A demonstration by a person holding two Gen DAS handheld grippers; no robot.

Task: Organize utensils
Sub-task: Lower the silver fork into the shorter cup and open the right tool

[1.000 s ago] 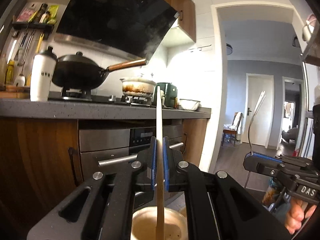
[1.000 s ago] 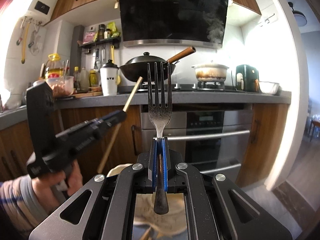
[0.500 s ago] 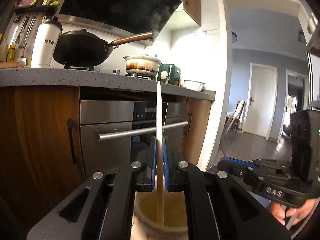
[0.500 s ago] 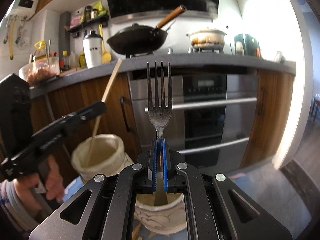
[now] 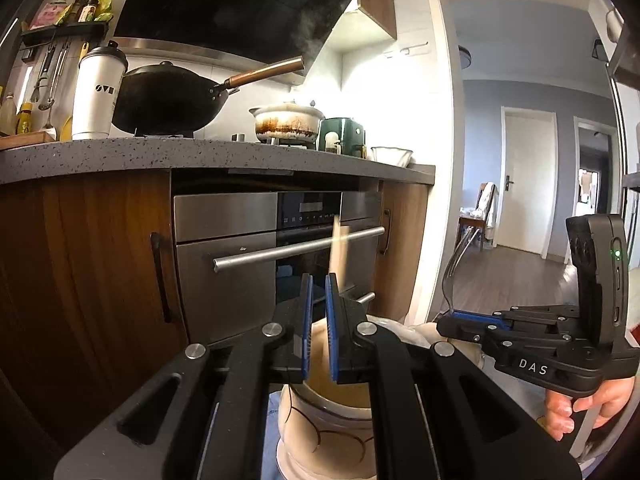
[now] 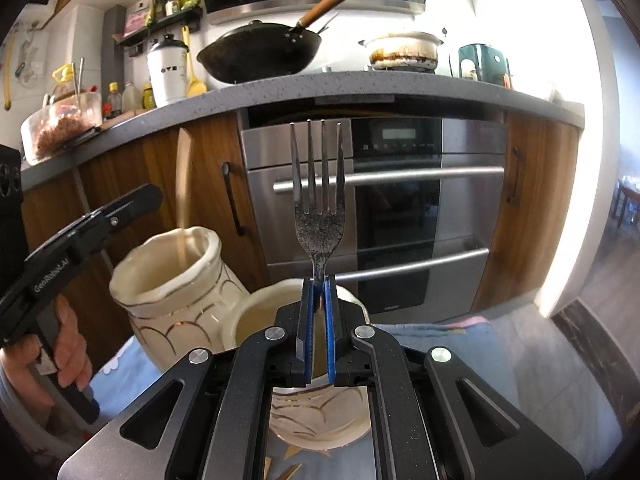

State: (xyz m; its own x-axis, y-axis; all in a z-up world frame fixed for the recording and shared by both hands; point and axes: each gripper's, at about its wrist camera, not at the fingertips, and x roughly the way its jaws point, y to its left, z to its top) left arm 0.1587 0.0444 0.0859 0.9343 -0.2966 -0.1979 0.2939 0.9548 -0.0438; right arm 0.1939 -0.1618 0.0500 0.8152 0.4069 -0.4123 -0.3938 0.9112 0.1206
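My left gripper (image 5: pixel 317 316) has its blue pads slightly apart above a cream ceramic jar (image 5: pixel 332 420). A wooden chopstick (image 5: pixel 339 252) stands tilted in that jar, blurred and free of the pads; it also shows in the right wrist view (image 6: pixel 184 192) inside the same jar (image 6: pixel 176 292). My right gripper (image 6: pixel 317 320) is shut on a metal fork (image 6: pixel 319 196), tines up, handle down over a second cream jar (image 6: pixel 280 320). The fork also shows in the left wrist view (image 5: pixel 456 268).
Both jars stand on a blue cloth (image 6: pixel 452 344). Behind are wooden cabinets, a steel oven (image 6: pixel 360 208) and a grey counter (image 6: pixel 320 84) with a wok, pot and tumbler. A doorway (image 5: pixel 528 208) opens at the right.
My left gripper opened and let go of the chopstick, which dropped into the jar and leans right. Both grippers moved lower, toward the jars. The fork stays gripped.
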